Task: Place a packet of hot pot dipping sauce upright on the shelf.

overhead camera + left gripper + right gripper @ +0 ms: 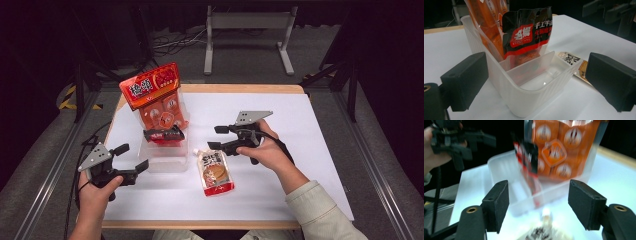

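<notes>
High view: we see the spouted pouch (215, 172) flat on the white table (310, 150), just beside the clear bin (165, 155) holding an orange bag (157, 100) and black packet (164, 135). Right gripper (216, 138) hovers near it, jaws released; left gripper (134, 157) likewise released, bin between its jaws.

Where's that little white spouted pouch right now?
In the high view the spouted pouch lies flat on the white table, just right of the clear bin and below the right gripper.
</notes>
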`<control>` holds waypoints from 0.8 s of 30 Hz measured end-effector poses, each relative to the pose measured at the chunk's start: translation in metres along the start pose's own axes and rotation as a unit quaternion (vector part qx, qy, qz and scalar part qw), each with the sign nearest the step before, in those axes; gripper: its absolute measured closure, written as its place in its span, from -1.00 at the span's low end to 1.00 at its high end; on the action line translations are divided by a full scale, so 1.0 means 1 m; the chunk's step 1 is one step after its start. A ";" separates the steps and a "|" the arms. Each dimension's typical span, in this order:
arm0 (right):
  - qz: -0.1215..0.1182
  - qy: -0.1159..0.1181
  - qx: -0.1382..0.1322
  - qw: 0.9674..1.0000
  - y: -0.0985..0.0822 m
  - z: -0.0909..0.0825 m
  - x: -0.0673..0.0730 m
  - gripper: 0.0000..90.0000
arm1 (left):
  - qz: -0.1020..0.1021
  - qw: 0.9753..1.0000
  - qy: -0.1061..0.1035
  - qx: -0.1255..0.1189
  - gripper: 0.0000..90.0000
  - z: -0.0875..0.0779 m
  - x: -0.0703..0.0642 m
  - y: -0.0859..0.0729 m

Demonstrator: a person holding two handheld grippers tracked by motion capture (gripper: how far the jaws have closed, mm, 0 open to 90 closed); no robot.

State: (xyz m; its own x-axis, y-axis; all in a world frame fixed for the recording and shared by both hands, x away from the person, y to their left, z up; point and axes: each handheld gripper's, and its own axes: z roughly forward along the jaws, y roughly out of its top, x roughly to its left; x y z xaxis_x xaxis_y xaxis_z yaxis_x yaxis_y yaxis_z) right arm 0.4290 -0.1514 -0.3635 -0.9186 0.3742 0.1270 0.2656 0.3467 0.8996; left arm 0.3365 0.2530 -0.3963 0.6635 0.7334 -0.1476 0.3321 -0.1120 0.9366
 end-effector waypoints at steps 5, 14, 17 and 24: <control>0.000 -0.024 0.052 0.998 -0.011 0.007 0.001 -0.43 | -0.001 1.000 0.000 -0.001 -0.87 0.000 0.000 0.000; -0.002 -0.039 0.090 0.995 -0.024 0.019 -0.001 -0.51 | -0.001 1.000 0.002 0.004 -0.88 0.001 0.000 -0.001; 0.004 -0.049 0.105 0.993 -0.028 0.024 -0.004 -0.53 | 0.000 1.000 0.001 0.005 -0.88 0.001 0.000 -0.001; 0.031 -0.070 0.127 0.989 -0.036 0.033 -0.017 -0.51 | 0.000 1.000 0.000 0.007 -0.88 0.002 -0.001 -0.001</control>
State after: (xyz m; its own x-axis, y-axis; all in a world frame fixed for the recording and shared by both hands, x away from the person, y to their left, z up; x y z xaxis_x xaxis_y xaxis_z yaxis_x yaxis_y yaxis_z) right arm 0.4445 -0.1414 -0.4114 -0.8535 0.5107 0.1037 0.4016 0.5178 0.7554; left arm 0.3369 0.2514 -0.3978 0.6633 0.7336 -0.1481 0.3424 -0.1215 0.9317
